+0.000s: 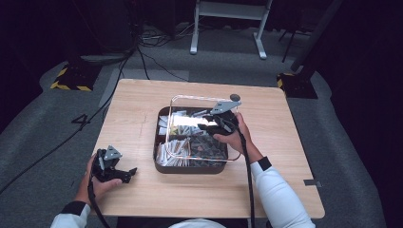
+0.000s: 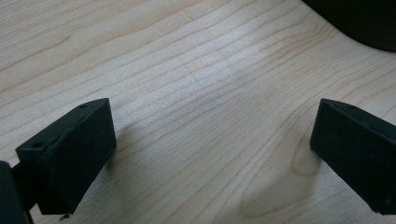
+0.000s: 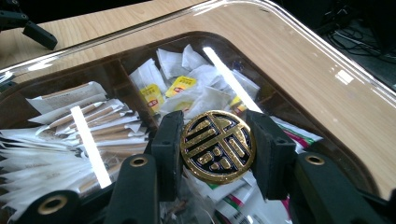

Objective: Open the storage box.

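Clear plastic forms the lid (image 1: 202, 127) that the right tongs (image 1: 223, 115) hold above the dark compartment box (image 1: 190, 167) at the centre of the high view, tilted so its far edge rises off the box; the person's right hand (image 1: 234, 135) wraps the tongs from the right. At the lower left of that view the left tongs (image 1: 124, 173) rest on the pale wooden table (image 1: 138, 104), well apart from the box, in the left hand (image 1: 97, 183). In the left gripper view the two black jaws stand wide apart at the lower corners, released, with bare table (image 2: 201, 93) between them. In the right gripper view the jaws are clenched from both sides on a round black-and-gold knob (image 3: 217, 146) at the frame's centre, set on the clear lid (image 3: 299, 60); beneath it show tea bags (image 3: 180, 86) in the upper middle and paper sachets (image 3: 70, 126) at the left.
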{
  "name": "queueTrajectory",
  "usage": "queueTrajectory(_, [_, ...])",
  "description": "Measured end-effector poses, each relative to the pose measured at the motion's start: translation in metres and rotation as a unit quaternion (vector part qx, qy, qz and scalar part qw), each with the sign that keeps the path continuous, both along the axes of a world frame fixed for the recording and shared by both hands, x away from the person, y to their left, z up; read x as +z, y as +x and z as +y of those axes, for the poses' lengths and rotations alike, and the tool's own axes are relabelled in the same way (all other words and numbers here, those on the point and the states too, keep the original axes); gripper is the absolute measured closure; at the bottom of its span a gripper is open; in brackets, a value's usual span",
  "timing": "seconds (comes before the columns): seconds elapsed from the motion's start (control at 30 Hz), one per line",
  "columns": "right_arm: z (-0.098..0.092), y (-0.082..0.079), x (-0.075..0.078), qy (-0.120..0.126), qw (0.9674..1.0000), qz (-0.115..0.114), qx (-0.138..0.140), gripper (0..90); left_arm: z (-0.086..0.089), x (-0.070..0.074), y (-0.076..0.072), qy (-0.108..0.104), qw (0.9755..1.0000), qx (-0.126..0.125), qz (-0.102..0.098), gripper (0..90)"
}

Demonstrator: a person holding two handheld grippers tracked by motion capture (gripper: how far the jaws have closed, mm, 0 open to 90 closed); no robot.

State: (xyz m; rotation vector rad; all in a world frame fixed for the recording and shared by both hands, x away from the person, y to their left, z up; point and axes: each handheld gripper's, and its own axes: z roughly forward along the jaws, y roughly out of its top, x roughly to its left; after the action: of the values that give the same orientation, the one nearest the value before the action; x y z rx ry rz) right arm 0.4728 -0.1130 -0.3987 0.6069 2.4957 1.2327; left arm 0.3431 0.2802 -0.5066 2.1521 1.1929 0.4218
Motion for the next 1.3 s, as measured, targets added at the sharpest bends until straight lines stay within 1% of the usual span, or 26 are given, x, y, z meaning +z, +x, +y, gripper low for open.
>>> queueTrajectory(0.13, [-0.01, -0.001, 0.005, 0.002, 1.0, -0.006, -0.005, 59.4, 0.0, 0.0, 0.001, 0.0, 1.0, -0.003, -0.001, 0.4])
queueTrajectory(0.33, [-0.026, -0.002, 0.01, 0.01, 0.9998, -0.009, -0.016, 59.4, 0.001, 0.0, 0.001, 0.0, 1.0, -0.007, -0.001, 0.4])
queueTrajectory(0.53, [-0.04, -0.004, 0.013, 0.011, 0.9995, -0.011, -0.026, 59.4, 0.002, 0.0, 0.001, 0.002, 0.9999, -0.014, -0.001, 0.5])
queueTrajectory(0.8, [-0.064, -0.006, 0.017, 0.015, 0.9988, -0.014, -0.045, 59.4, 0.003, 0.0, 0.001, 0.002, 0.9998, -0.018, -0.001, 0.5])
queueTrajectory(1.0, [-0.079, -0.007, 0.017, 0.014, 0.998, -0.015, -0.059, 59.4, 0.003, 0.0, 0.001, 0.001, 0.9998, -0.019, -0.001, 0.5])
queueTrajectory(1.3, [-0.104, -0.008, 0.014, 0.008, 0.9965, -0.013, -0.082, 59.4, 0.003, 0.0, 0.002, 0.002, 0.9998, -0.022, -0.001, 0.5])
